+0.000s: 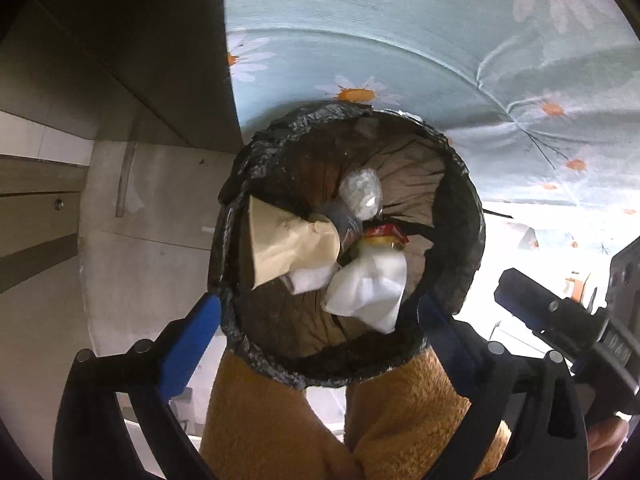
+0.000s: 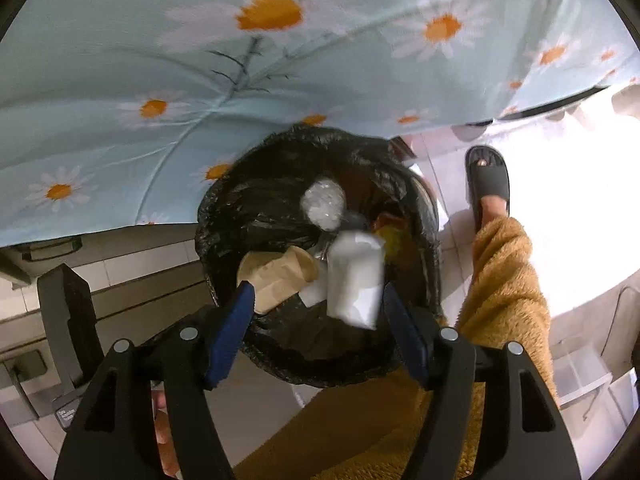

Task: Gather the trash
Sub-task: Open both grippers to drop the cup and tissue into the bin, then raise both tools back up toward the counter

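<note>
Nearest to me, my left gripper (image 1: 320, 320) stands as wide as it goes, its blue-padded fingers (image 1: 188, 344) either side of the bin's near rim with nothing between them. My right gripper (image 2: 320, 328) is parted about halfway and grips nothing; a crumpled white paper wad (image 2: 354, 280) shows blurred between its blue pads (image 2: 230, 336), clear of both and over the bin's mouth. Below both grippers are my legs in fuzzy tan-brown trousers (image 1: 276, 420).

Just beyond the fingertips stands the round waste bin lined with a black plastic bag (image 1: 460, 200), the bag folded over its rim. The trash lies inside it: a creased brown paper bag (image 1: 280, 240) against the left wall, the white paper wad beside it toward the right, a small folded white piece (image 1: 308, 280) between them, a jar with a red and yellow lid (image 1: 382, 236) under the wad, a grey tube-like thing (image 1: 344, 220), and a crumpled clear plastic ball (image 1: 360, 192) farthest back.

Right of the bin, my foot in a black slide sandal (image 2: 488, 184) rests on pale floor tiles (image 2: 560, 208). Behind the bin hangs a pale blue cloth printed with white and orange daisies (image 2: 160, 60).
</note>
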